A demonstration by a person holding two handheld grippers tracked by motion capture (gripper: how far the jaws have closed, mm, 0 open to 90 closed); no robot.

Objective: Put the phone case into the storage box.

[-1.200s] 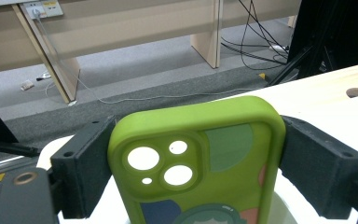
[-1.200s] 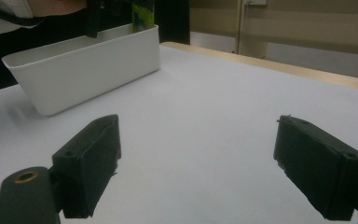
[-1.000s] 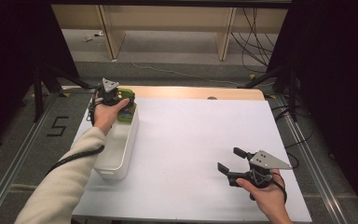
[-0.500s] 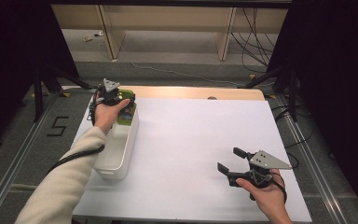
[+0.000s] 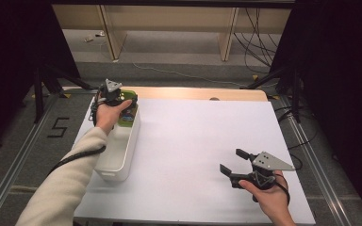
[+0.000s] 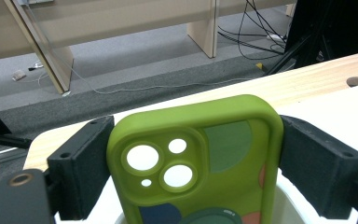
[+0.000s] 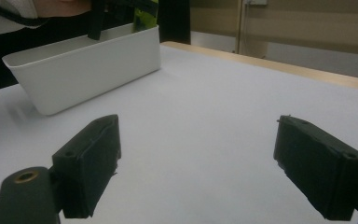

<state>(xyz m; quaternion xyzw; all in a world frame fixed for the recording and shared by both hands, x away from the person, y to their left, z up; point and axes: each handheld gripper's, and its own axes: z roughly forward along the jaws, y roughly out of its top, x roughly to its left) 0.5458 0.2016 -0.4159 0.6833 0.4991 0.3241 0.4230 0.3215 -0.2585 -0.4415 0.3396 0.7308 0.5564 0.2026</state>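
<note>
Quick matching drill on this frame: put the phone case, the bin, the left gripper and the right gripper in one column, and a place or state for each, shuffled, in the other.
1. green phone case
2. white bin
3. left gripper
4. right gripper

A. jaws open with nothing between, low over the white sheet
B. stands at the table's left edge
C. clamped between two black jaws
D. held over the bin's far end, shut on the case

Pairs: 1-C, 2-B, 3-D, 4-A

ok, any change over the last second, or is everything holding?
No visible change. The left gripper is still shut on the green phone case at the far end of the white bin. The right gripper still rests open and holding nothing on the white table.
</note>
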